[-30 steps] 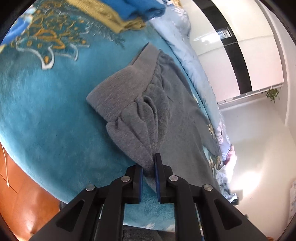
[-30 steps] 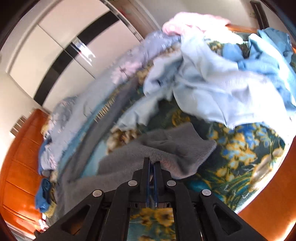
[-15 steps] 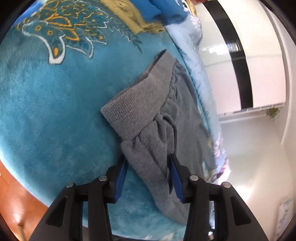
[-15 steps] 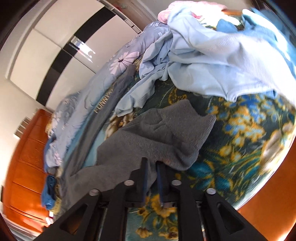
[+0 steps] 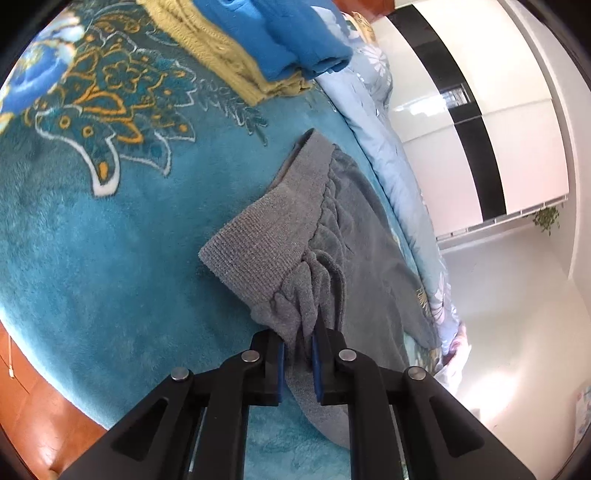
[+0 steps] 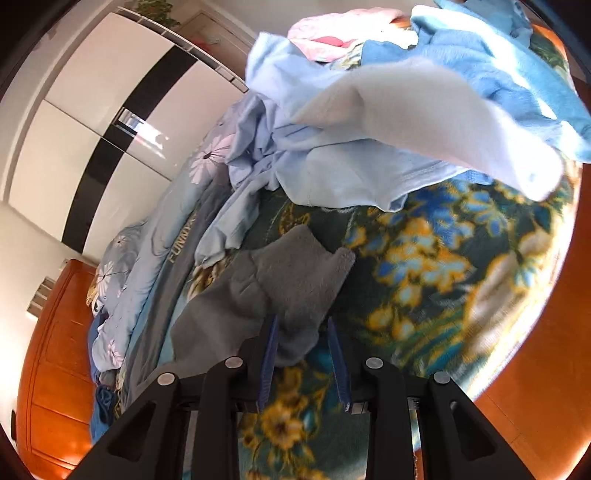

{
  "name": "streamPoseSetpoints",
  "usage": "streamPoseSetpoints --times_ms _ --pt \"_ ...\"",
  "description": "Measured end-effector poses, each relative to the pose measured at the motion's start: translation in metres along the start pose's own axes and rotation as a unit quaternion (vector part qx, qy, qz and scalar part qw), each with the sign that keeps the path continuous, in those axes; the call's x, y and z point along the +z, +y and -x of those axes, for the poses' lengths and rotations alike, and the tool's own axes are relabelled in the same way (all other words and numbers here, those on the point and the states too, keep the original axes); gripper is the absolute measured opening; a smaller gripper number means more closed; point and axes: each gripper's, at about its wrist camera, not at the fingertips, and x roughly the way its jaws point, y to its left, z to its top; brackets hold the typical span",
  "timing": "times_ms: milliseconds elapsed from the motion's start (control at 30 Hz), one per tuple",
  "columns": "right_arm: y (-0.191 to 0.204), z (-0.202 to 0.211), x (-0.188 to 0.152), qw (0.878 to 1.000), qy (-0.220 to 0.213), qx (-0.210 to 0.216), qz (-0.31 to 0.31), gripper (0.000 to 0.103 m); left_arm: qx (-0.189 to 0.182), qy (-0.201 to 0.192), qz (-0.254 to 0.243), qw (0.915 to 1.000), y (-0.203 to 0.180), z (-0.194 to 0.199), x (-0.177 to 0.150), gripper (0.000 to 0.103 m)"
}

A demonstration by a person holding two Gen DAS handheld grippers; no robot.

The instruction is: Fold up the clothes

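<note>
We've got the grey garment point(image 5: 332, 236) lying on the teal blanket point(image 5: 110, 258), ribbed band end toward the left gripper point(image 5: 299, 350), the rest running off along the bed edge

Left gripper: jaws closing, blue pads pinched on a bunched fold of the grey fabric just below the band. Cloth fills the gap between the pads and hangs out below them

Right gripper point(image 6: 301, 347): jaws opening, pads apart. A grey corner point(image 6: 295, 280) of the garment lies between the pads but neither one presses on it; it rests on the floral blanket point(image 6: 424, 266)

Around the left end:
- one folded stack at top of the left view: blue piece point(image 5: 295, 37) on a mustard knit point(image 5: 221, 55), two items, well apart from the grey garment
- pale blue quilt point(image 5: 388, 147) running beside the far edge of the garment, touching or nearly so, we can't tell which
- white wardrobe point(image 5: 480, 129) with one black stripe beyond the bed
- wood floor point(image 5: 29, 424) at lower left

Around the right end:
- loose heap just past the grey corner: we count one pale blue shirt point(image 6: 332, 166), one white piece point(image 6: 424, 110), one brighter blue piece point(image 6: 498, 74), one pink piece point(image 6: 332, 29) at the back. Heap edges overlap, so the count is rough
- the shirt's hem sits near the grey corner, not on it
- orange wood cabinet point(image 6: 55, 369) at left

Nothing lies on top of the grey garment in either view
</note>
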Motion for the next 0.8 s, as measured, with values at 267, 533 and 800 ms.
streamPoseSetpoints --times_ms 267,533,800 --pt "0.02 -0.007 0.022 0.998 -0.008 -0.027 0.052 0.008 0.007 -0.006 -0.019 0.9998 -0.016 -0.005 0.002 0.012" --pt "0.014 0.008 0.049 0.993 -0.028 -0.07 0.093 0.007 0.023 -0.006 -0.029 0.9993 -0.016 -0.007 0.002 0.012" --pt "-0.008 0.009 0.026 0.997 -0.016 -0.043 0.061 0.03 0.02 0.004 -0.043 0.9989 -0.02 -0.011 0.002 0.012"
